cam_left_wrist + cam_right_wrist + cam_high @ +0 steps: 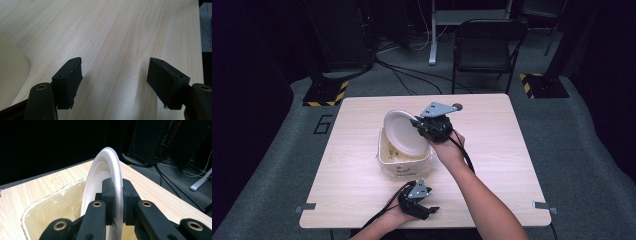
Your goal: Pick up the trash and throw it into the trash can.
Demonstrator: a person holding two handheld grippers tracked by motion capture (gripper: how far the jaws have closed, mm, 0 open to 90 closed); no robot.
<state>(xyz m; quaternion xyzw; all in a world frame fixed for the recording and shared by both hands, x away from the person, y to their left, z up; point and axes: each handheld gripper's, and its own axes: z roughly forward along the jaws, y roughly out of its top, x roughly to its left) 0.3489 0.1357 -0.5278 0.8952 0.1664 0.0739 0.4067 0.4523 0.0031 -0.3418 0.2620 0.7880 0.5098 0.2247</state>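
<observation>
A white paper plate (pixel 401 131) stands on edge over the mouth of a cream bin (pixel 388 159) lined with clear plastic, at the table's middle. My right gripper (pixel 418 127) is shut on the plate's rim; in the right gripper view the plate (pixel 106 167) rises edge-on between the pads (pixel 109 195), with the bin (pixel 50 212) below and to the left. My left gripper (pixel 432 211) rests near the table's front edge, jaws apart and nothing between them. In the left gripper view its fingers (pixel 71 77) hover over bare wood, a corner of the bin (pixel 11 75) at the left.
The light wood table (pixel 492 150) stands on a grey floor. A black folding chair (pixel 484 47) sits behind the far edge, with cables and stand feet around it. Metal brackets (pixel 543 206) clip the table's front corners.
</observation>
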